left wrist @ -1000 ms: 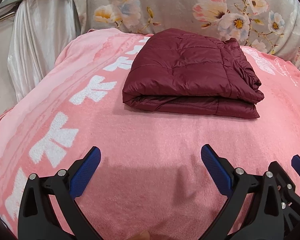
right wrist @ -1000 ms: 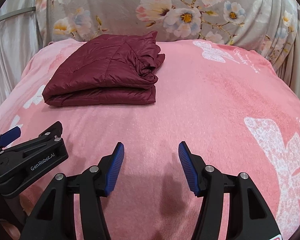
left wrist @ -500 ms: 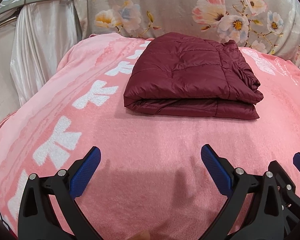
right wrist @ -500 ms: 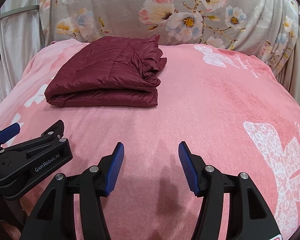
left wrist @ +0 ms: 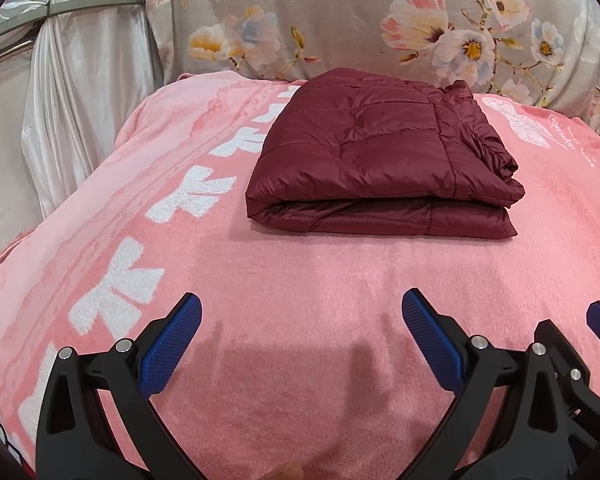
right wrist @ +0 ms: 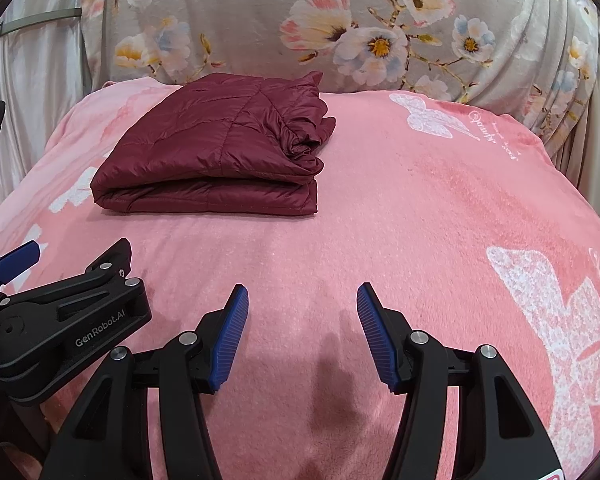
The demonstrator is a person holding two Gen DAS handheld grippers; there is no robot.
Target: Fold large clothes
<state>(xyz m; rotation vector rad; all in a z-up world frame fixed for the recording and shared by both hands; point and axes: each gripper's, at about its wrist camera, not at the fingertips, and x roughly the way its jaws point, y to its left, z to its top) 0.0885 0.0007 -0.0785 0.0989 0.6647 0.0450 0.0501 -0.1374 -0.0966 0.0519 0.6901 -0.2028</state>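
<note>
A maroon quilted jacket (left wrist: pixel 380 160) is seen folded into a flat rectangular bundle on a pink blanket (left wrist: pixel 300 280). It is laid toward the far side of the blanket, close to a grey floral cloth (left wrist: pixel 340 20) that is draped upright behind it. The fold runs along the near edge of the jacket; bunched, crinkled layers are shown at its right end. White bow shapes are printed down the left part of the blanket, and white butterfly shapes with script are printed on its right part.

The left gripper (left wrist: pixel 300 332) is held low over the near part of the blanket, well short of the jacket. Its jaws are spread wide, and nothing is held between them. The right gripper (right wrist: pixel 300 328) is held just beside it, on its right, also over bare blanket. Its jaws are parted, less widely than the left ones, and nothing is gripped. The jacket is touched by neither gripper.

A pale satin curtain (left wrist: pixel 72 120) is seen hanging at the left edge.
</note>
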